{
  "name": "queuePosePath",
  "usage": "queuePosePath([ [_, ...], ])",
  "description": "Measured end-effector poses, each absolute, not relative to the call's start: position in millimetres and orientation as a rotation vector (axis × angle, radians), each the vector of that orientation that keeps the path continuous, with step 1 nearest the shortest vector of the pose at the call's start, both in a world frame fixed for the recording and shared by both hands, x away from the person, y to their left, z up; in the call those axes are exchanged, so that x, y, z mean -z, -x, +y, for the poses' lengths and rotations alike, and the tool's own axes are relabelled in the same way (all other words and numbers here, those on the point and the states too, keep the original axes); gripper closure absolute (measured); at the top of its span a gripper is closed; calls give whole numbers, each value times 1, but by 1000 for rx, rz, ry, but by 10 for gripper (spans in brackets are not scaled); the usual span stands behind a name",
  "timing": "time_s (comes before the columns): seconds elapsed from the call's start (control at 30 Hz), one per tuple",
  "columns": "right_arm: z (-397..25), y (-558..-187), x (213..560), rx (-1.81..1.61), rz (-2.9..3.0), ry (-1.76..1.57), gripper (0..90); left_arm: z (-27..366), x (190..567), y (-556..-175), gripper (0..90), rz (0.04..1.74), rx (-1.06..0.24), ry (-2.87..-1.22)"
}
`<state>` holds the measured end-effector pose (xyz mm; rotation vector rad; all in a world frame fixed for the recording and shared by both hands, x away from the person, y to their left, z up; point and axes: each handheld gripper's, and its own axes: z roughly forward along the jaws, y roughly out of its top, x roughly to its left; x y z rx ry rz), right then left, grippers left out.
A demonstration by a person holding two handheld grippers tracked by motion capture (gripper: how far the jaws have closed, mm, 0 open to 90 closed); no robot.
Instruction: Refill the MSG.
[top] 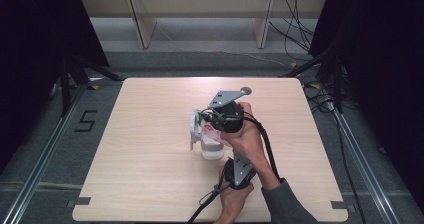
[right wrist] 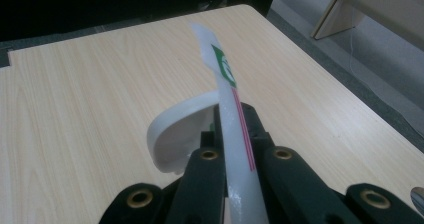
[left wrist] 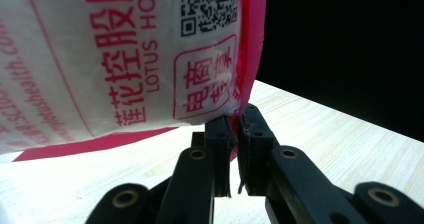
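Packet [left wrist: 125, 59], white with pink edging, red Chinese characters, the word LOTUS and a QR code, hangs just above and ahead of the left tool [left wrist: 235, 129] in the left gripper view. That tool's two black jaws are pressed together on the packet's lower pink corner, which is pinched between their tips. Beneath the jaws lies the pale wood desk [left wrist: 350, 149].

In the right gripper view the right tool [right wrist: 235, 116] is clamped on a thin edge of the same packet [right wrist: 230, 114], a white strip with a green mark and a red line that rises straight up from between its jaws. Just behind and to the left of those jaws sits a curved white plastic piece [right wrist: 172, 129]; what it is cannot be told.

From the high view, both tools meet over the middle of the desk [top: 150, 184], the right tool [top: 212, 120] farther from the person, the left tool [top: 227, 169] nearer, each gripped by a hand. The packet [top: 210, 134] sits between them, with a white holder-like object [top: 194, 129] touching its left side.
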<state>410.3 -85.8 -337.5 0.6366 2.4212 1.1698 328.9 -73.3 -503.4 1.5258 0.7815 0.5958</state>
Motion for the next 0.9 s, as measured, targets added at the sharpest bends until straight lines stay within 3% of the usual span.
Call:
queuePosePath([
  [0.9,-90,-409,332,-1177,2423,-626,900,-75,501,-326,838,773,-604,-1528],
])
